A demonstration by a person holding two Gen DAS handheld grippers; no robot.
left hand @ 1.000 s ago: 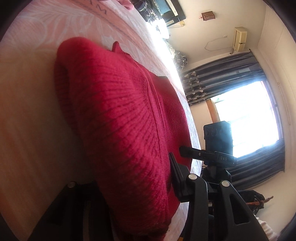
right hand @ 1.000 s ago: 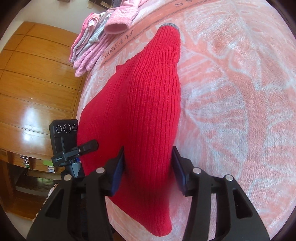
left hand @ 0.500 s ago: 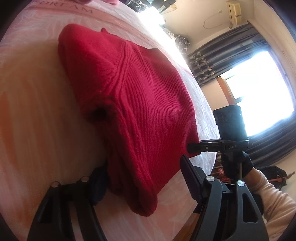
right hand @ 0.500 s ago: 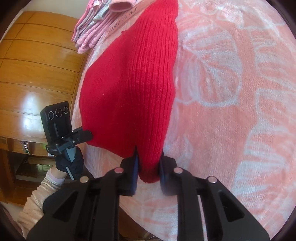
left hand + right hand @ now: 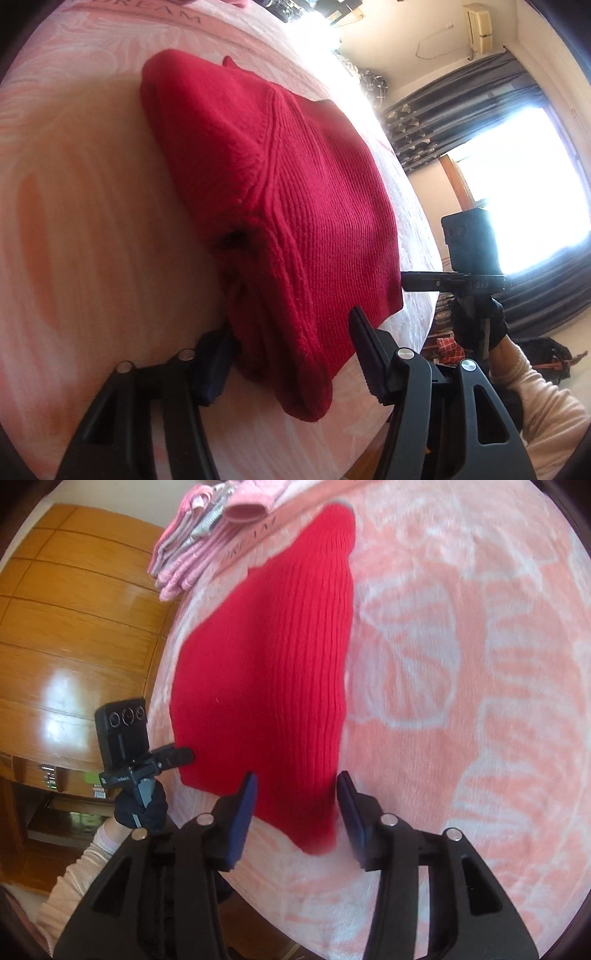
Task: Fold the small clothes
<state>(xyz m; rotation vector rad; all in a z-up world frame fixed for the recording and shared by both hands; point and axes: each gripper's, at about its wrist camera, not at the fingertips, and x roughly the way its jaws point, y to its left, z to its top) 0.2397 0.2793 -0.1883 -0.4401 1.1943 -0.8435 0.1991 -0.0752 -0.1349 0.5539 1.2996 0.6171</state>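
Knitwear, a red sweater (image 5: 280, 206), is laid folded on the pink blanket (image 5: 461, 664). Both the left gripper (image 5: 291, 354) and right gripper (image 5: 295, 805) are held wide open around its near edge, gripping nothing. Soft, thick, floppy fabric is judged; bunched layers should be pinched together at that edge.

We see a bright window (image 5: 532, 177) on the right of the left wrist view, its glare washing out the far edge of the pink leaf-patterned blanket (image 5: 92, 221). Dark grey curtains (image 5: 454, 122) hang on both sides of it — patterned near the top. An air conditioner (image 5: 479, 26) sits high on the pale wall (image 5: 406, 40), a cable looping beside it. In the right wrist view we find glossy wooden panelling (image 5: 74, 635) left of the blanket's edge — sunlight reflects off it — and a dark shelf recess (image 5: 55, 808) below.
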